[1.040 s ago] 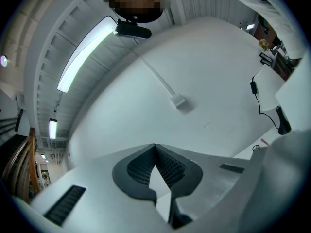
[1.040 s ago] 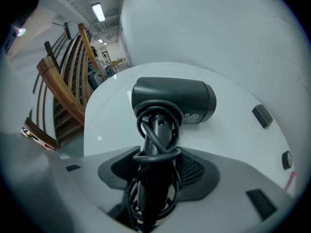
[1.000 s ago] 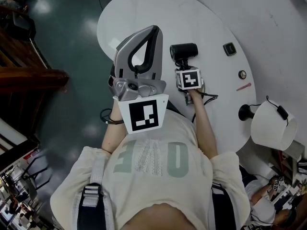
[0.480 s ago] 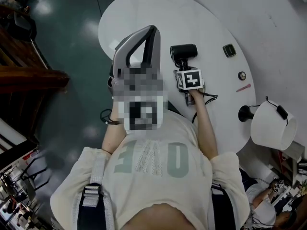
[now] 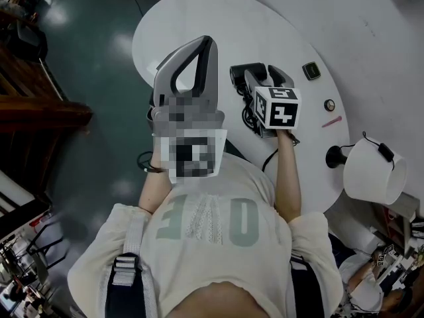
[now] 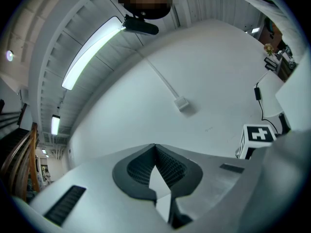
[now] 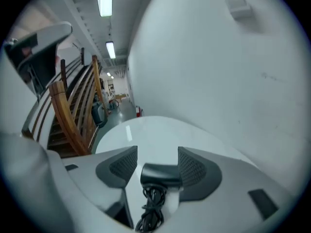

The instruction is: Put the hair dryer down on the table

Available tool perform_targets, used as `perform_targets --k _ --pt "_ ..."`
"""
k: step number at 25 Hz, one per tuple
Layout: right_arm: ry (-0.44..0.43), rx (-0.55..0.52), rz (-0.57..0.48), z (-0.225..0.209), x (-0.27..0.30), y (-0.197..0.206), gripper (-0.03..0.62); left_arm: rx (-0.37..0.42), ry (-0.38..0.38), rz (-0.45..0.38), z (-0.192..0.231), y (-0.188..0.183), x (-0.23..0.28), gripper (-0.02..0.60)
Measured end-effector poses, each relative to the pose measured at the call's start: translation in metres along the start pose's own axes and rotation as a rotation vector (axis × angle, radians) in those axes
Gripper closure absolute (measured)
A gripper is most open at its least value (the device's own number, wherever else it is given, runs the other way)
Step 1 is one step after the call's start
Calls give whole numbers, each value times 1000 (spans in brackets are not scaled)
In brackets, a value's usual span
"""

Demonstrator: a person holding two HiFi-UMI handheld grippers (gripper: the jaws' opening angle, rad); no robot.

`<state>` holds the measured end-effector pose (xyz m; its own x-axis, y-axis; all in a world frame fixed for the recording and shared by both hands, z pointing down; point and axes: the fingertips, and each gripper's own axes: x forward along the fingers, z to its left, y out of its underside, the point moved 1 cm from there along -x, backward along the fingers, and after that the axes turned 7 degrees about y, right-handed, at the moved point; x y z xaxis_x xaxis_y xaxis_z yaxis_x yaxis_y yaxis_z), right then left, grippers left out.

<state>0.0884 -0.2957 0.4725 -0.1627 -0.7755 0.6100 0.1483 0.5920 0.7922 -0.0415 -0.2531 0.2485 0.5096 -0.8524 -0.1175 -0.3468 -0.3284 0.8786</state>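
Lying on the white oval table, one black cord-wrapped hair dryer rests free. Above it, the right gripper has just opened its two jaws wide and holds nothing. The left gripper has its jaws together, empty.

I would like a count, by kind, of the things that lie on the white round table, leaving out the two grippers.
Black hair dryer with wound cord: 1
Small dark square object: 1
Small round object: 1
Thin pink stick: 1
Lamp with black base and white shade: 1
Total: 5
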Motion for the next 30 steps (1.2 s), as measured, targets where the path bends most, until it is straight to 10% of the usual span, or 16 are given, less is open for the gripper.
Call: perform_targets --k 7,11,30 --pt "112 80 -629 -10 -118 -128 578 4 9 -10 -3 -3 4 575" --pt "146 51 -799 -3 -162 -148 589 7 15 -14 -2 -4 5 575" --pt "152 -58 -825 8 -164 -136 591 -38 13 -8 -2 0 3 575"
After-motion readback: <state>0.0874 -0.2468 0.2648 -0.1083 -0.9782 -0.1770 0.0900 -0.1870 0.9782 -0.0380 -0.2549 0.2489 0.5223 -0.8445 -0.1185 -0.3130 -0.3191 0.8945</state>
